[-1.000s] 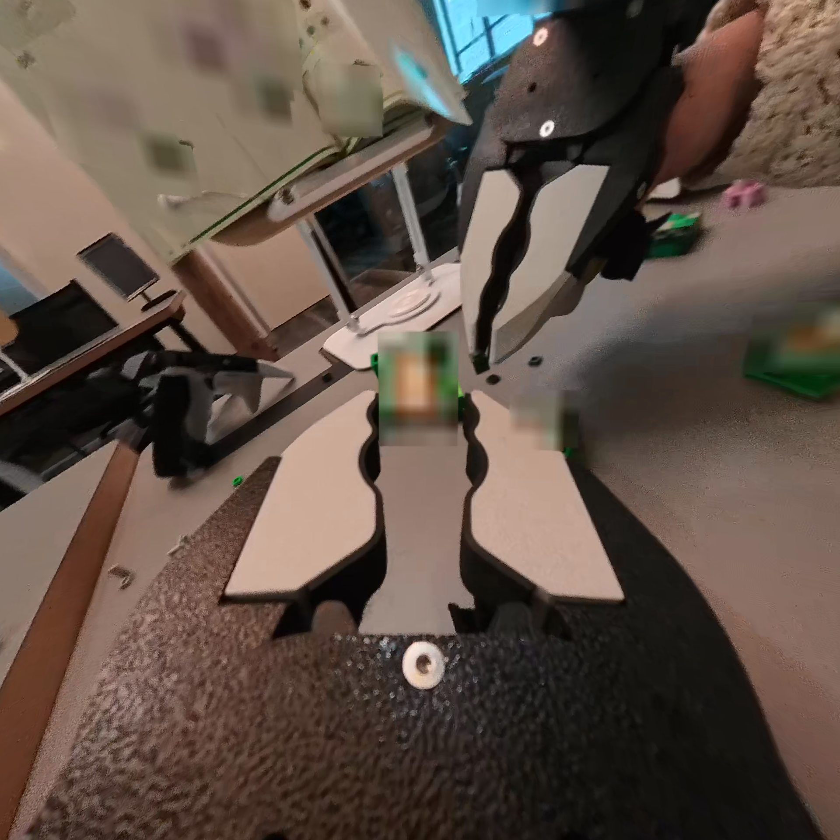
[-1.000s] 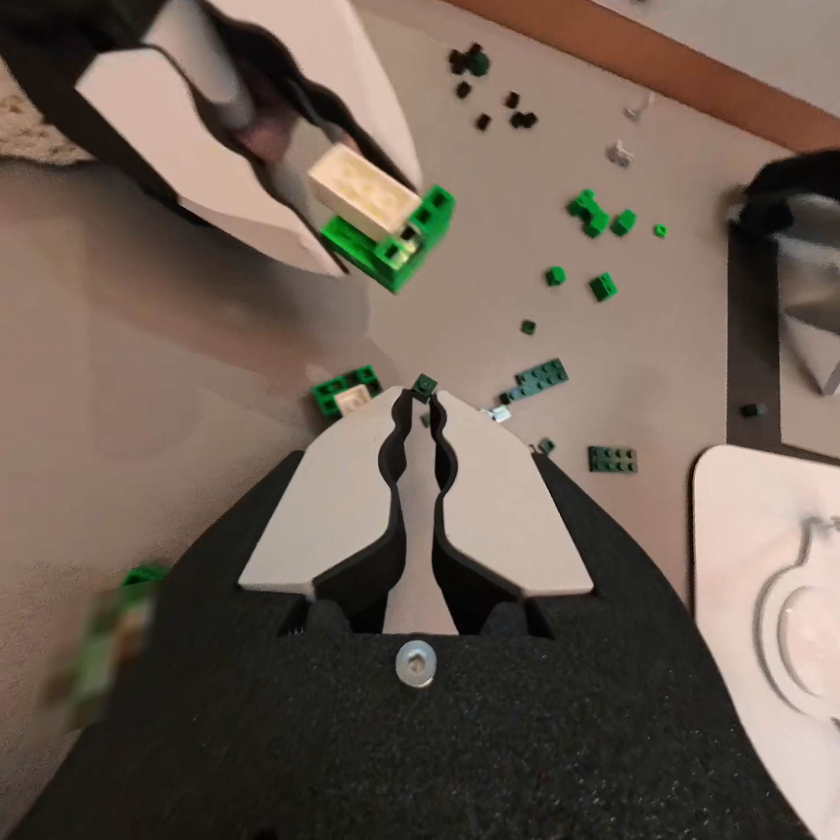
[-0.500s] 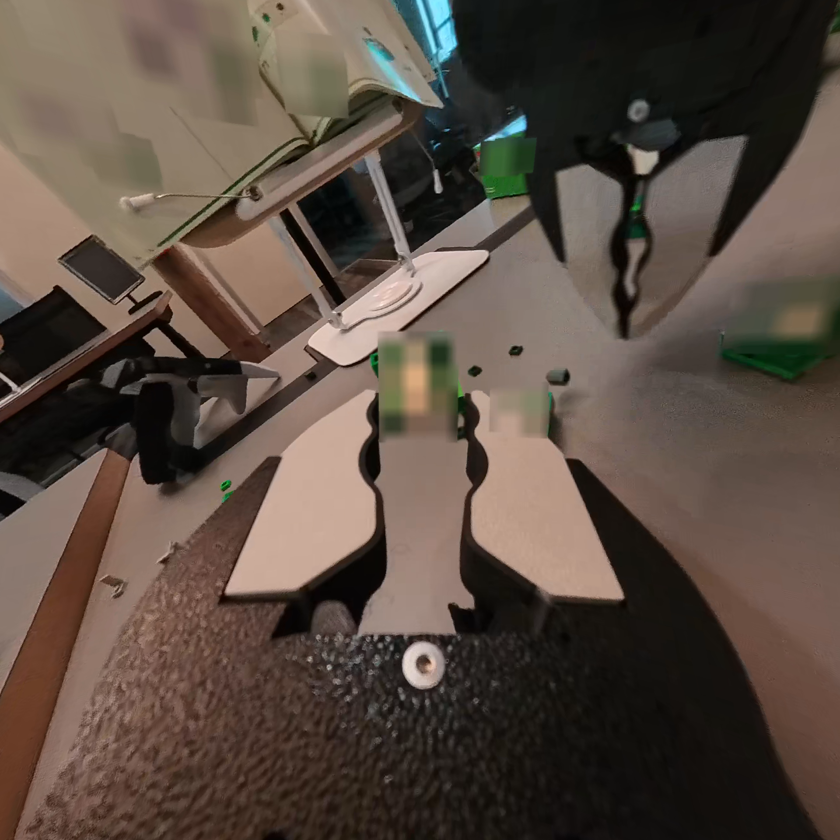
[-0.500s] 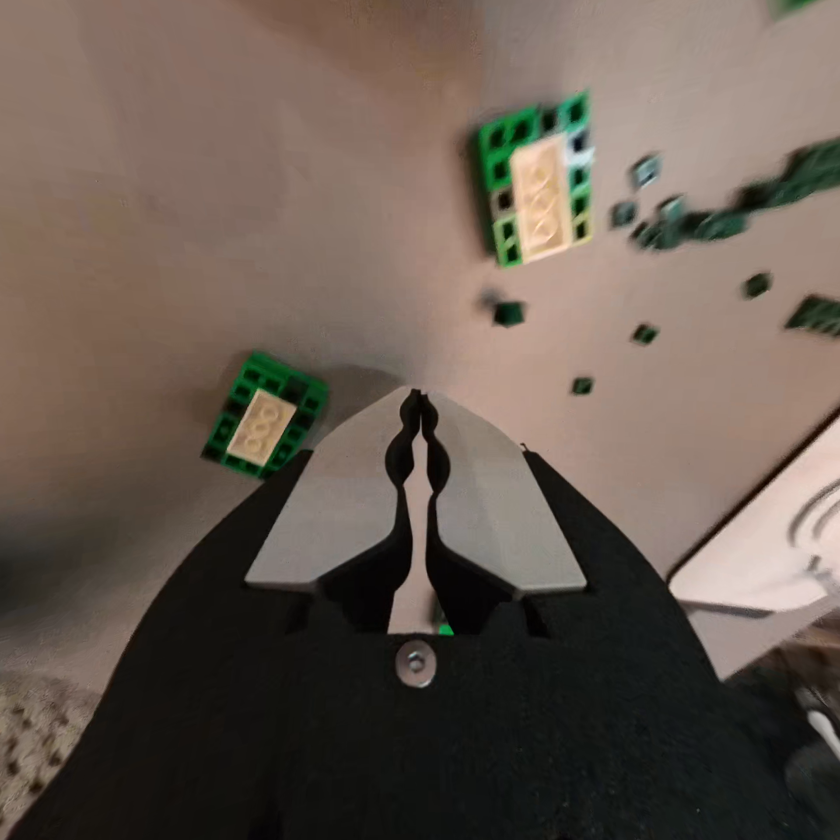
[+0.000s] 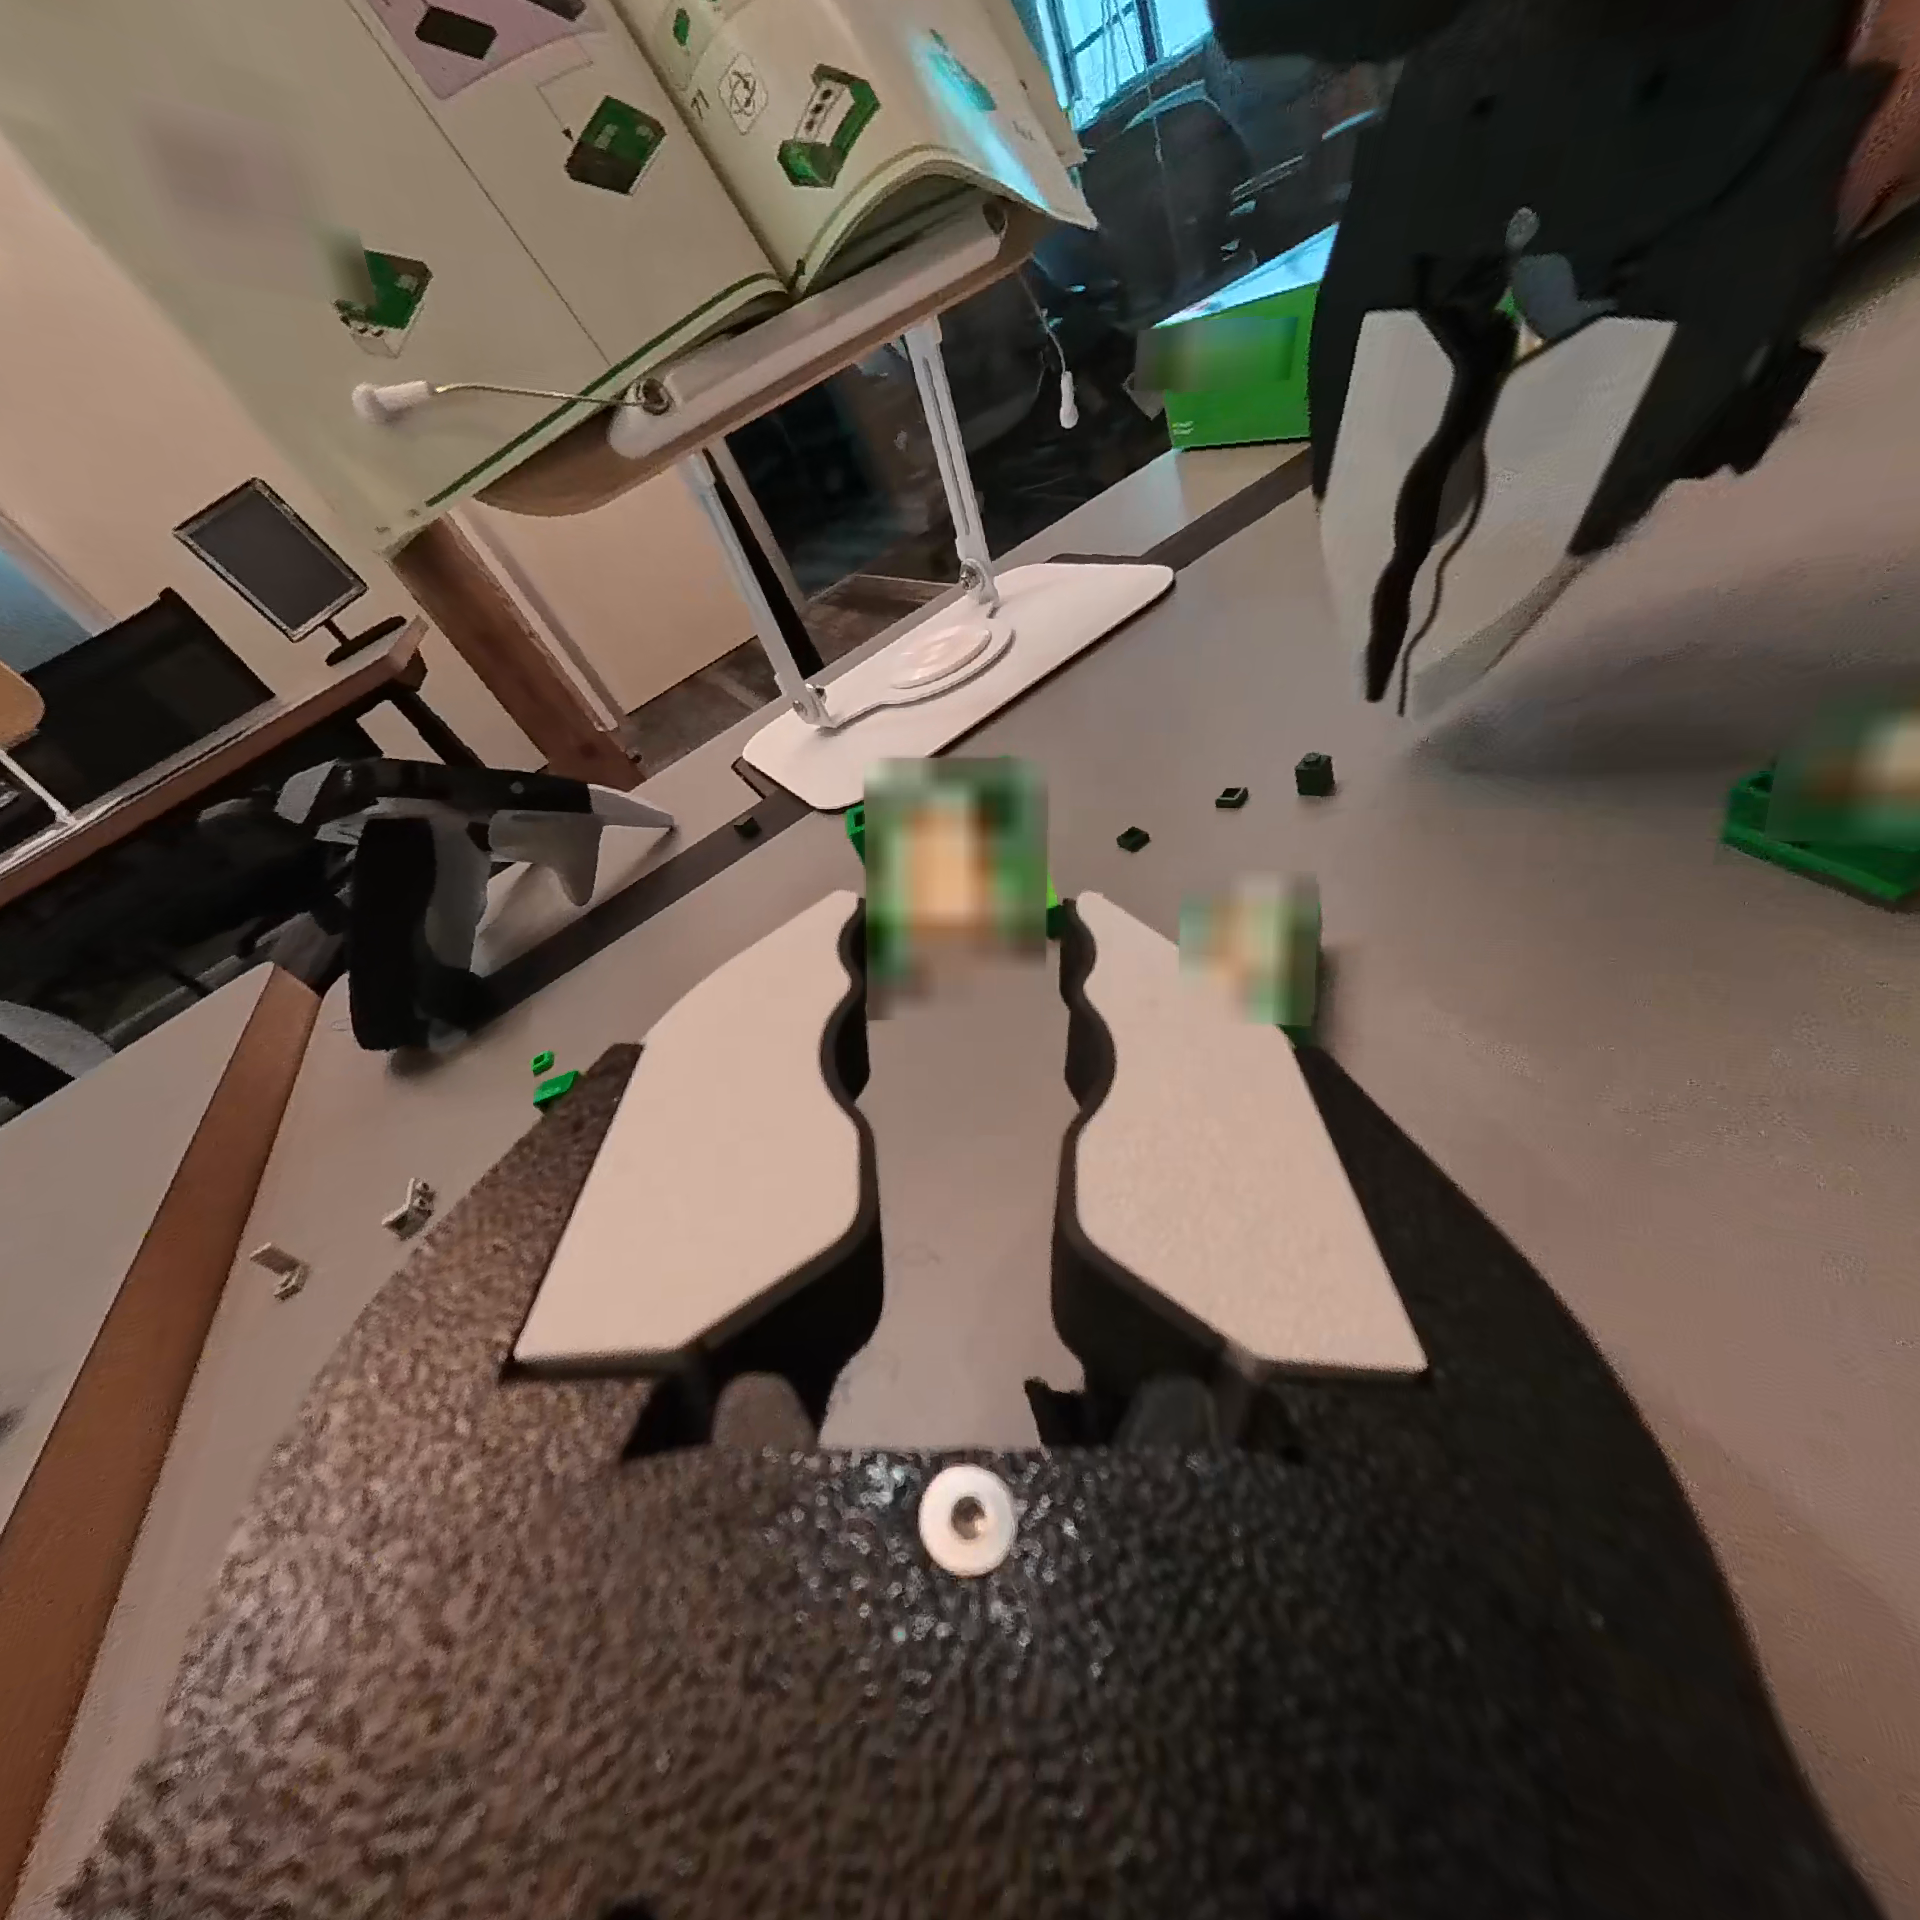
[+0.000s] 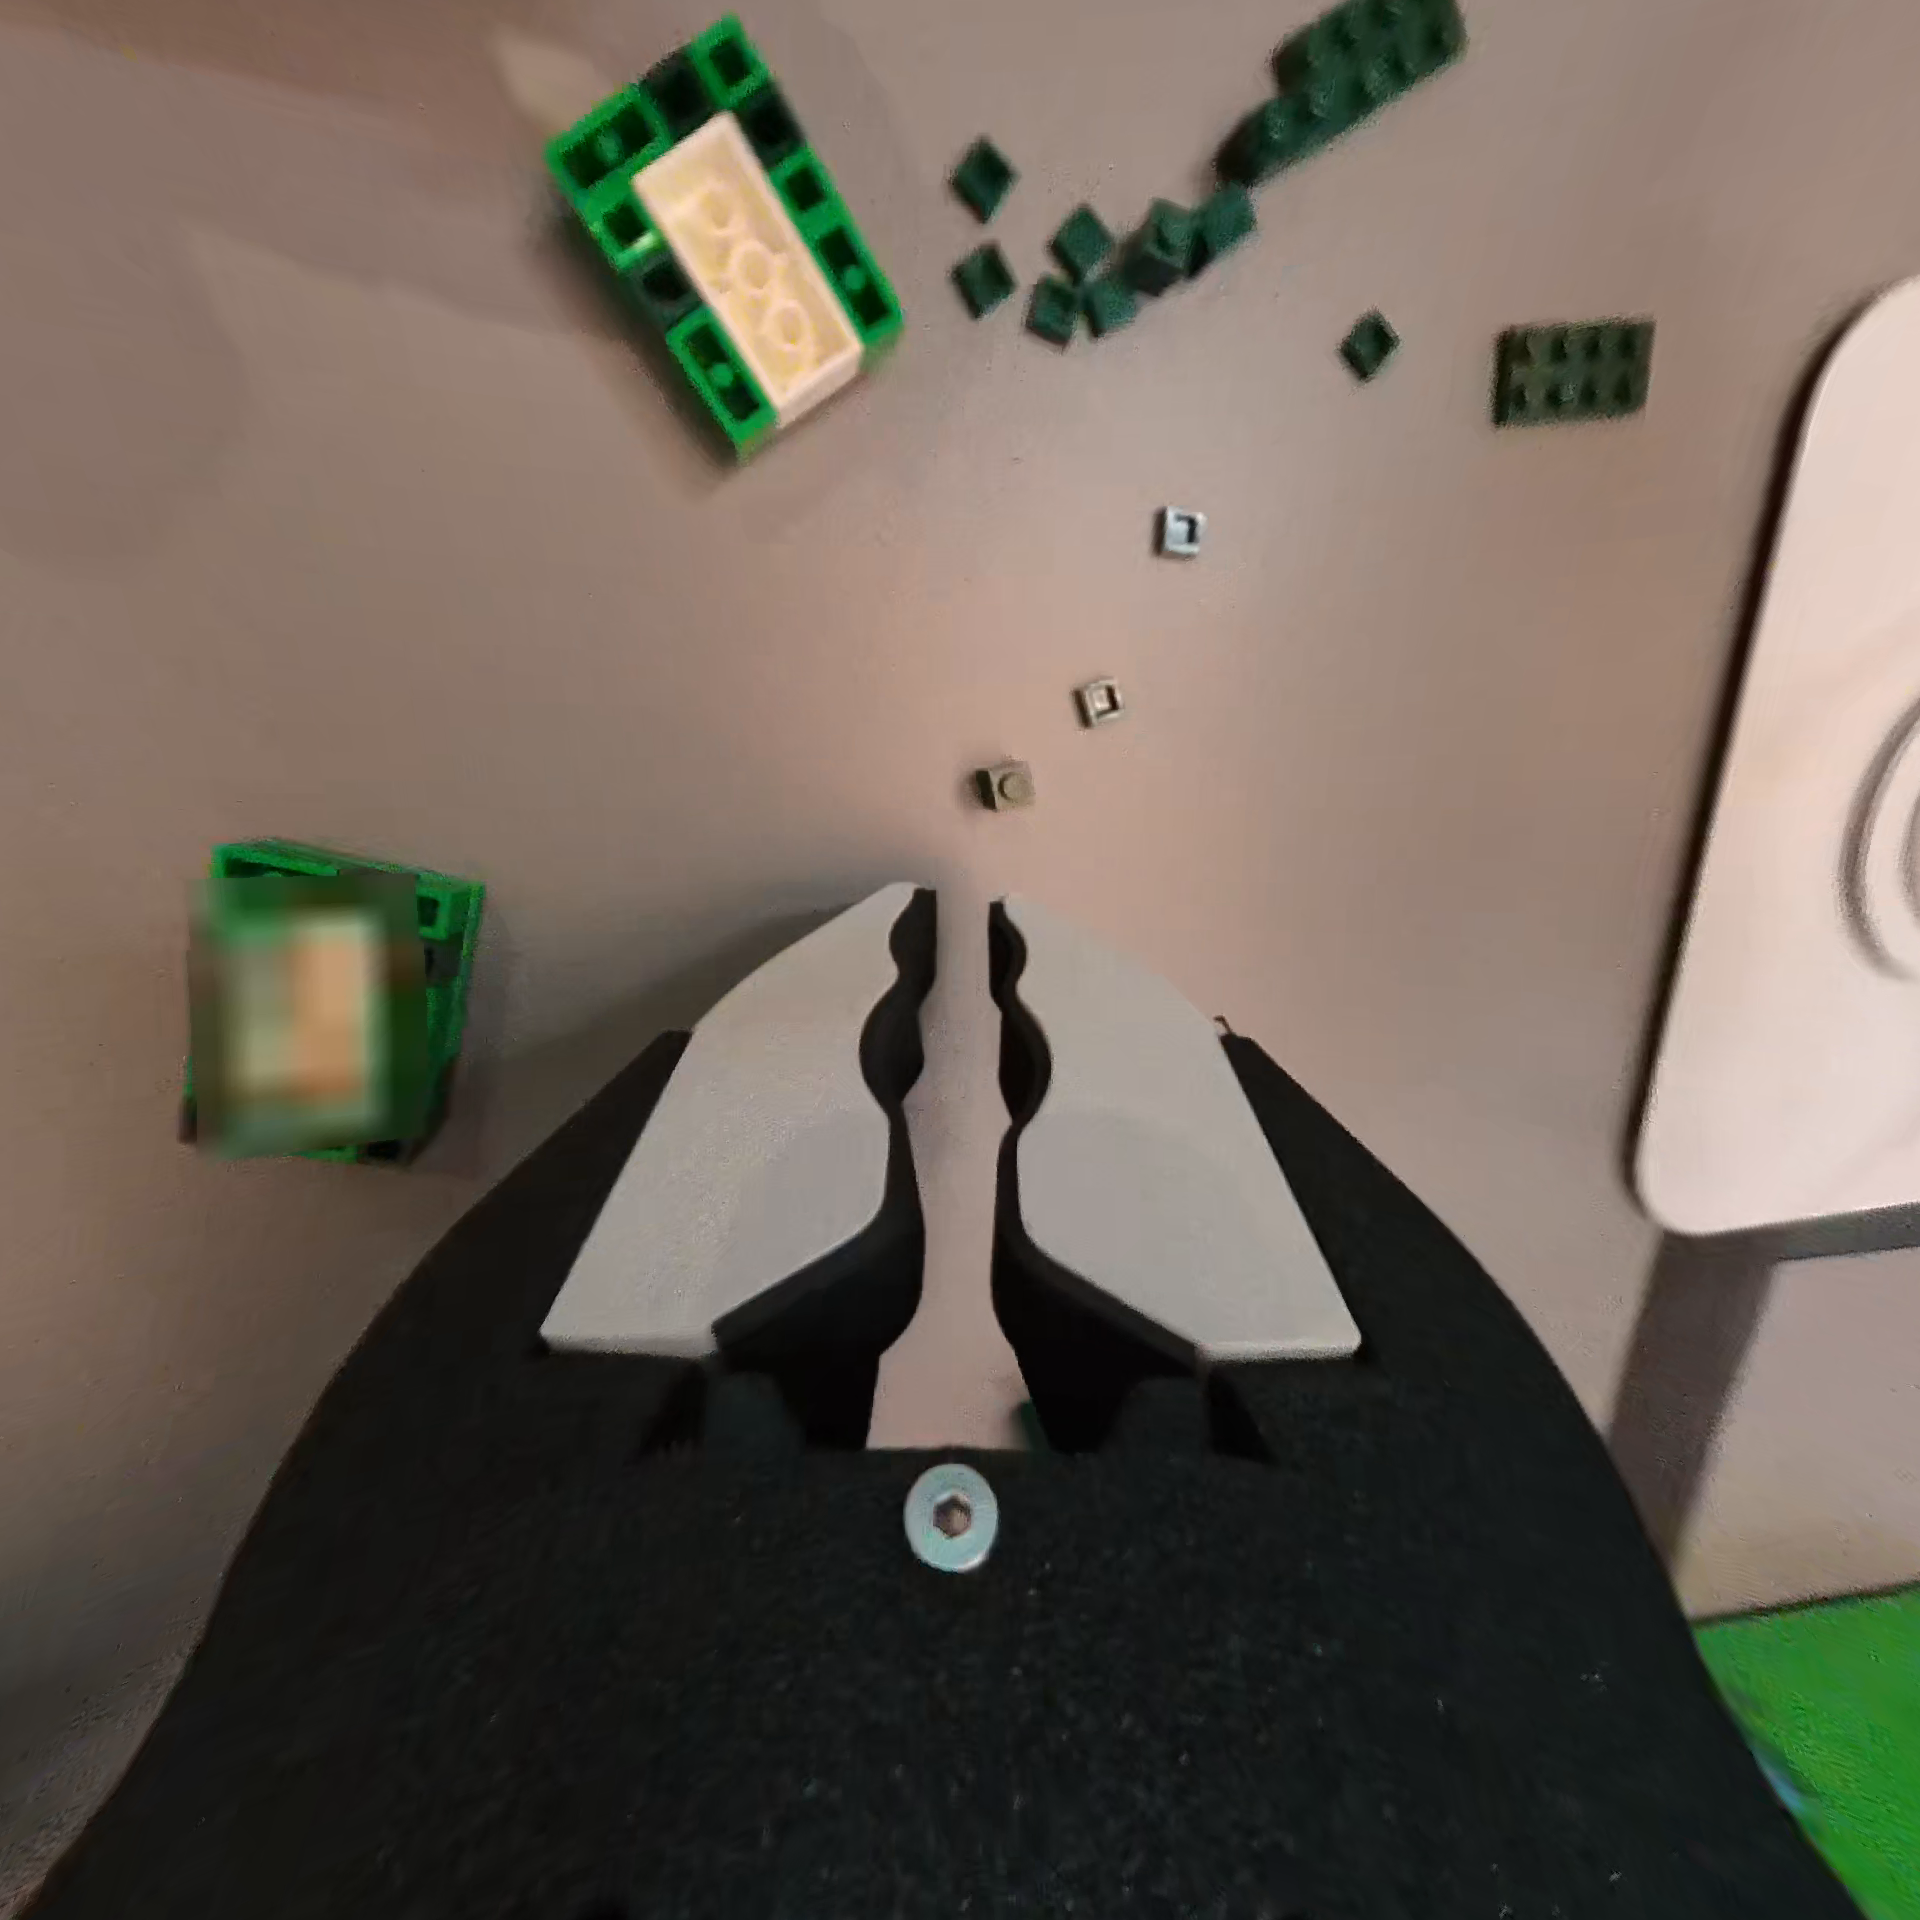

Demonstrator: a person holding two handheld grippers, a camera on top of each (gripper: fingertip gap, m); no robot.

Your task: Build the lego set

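My left gripper (image 5: 961,914) is shut on a green and cream lego assembly (image 5: 956,883), partly hidden by a blur patch, with green showing against both pads. A second assembly (image 5: 1247,956) lies just right of it and a third (image 5: 1849,831) far right. My right gripper (image 6: 964,899) hangs over the table with its jaws a little apart and nothing between them. It also shows in the left wrist view (image 5: 1392,686), pointing down. A small grey studded piece (image 6: 1006,790) lies just ahead of its tips. Two assemblies show in the right wrist view, one ahead (image 6: 727,239) and one to the left (image 6: 452,935).
An instruction booklet (image 5: 727,156) rests on a white stand whose base (image 5: 966,665) is also in the right wrist view (image 6: 1818,727). Several dark green pieces (image 6: 1101,260) and a dark green plate (image 6: 1569,372) lie ahead. A spare gripper (image 5: 436,862) lies left. The table's wooden edge (image 5: 156,1299) is near. The gap from one gripper's tips to the other's is roughly 15 cm.
A second ago my right gripper had a small dark green piece at its tips. Then the pads met with nothing between them, and now they have parted slightly. It swung across the table. My left gripper kept its assembly.
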